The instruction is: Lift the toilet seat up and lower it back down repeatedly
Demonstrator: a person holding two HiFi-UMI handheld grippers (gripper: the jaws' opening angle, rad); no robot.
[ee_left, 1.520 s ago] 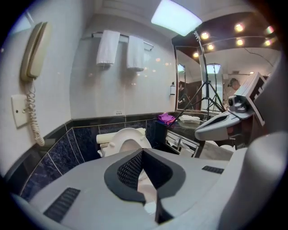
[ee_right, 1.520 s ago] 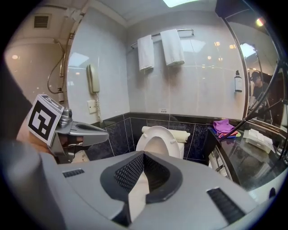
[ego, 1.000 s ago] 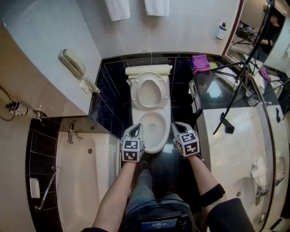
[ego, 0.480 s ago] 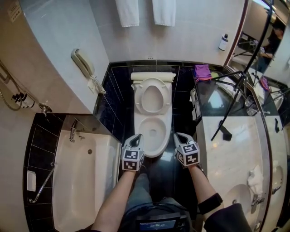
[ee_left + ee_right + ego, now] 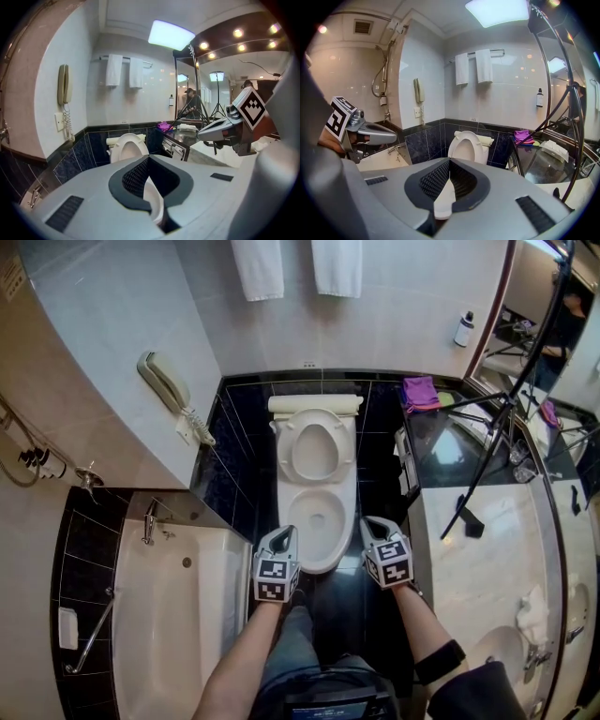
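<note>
White, glossy oval toilet seat (image 5: 317,448) stands raised; left gripper (image 5: 284,533) and right gripper (image 5: 371,525) fingers pressed together.

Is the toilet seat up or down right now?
Up: the seat stands raised at the back, leaving the rim of the bowl bare in front of it.

Place: a bathroom, hotel-like in its fittings.
Fixtures: a white toilet (image 5: 317,517) stands against the back wall. A bathtub (image 5: 169,615) with a grab bar (image 5: 94,632) lies to its left, with a shower hose (image 5: 373,85) on the wall above.
Vanity: a pale stone counter (image 5: 478,568) on the right has a sunken basin (image 5: 495,664) below a large mirror (image 5: 553,296).
Walls: pale glossy tiles above, dark blue-black tiles below.
Hotel signs: a wall phone (image 5: 161,382) near the toilet, two white towels (image 5: 258,266) hung side by side, and a small bottle (image 5: 463,329) in the corner.
</note>
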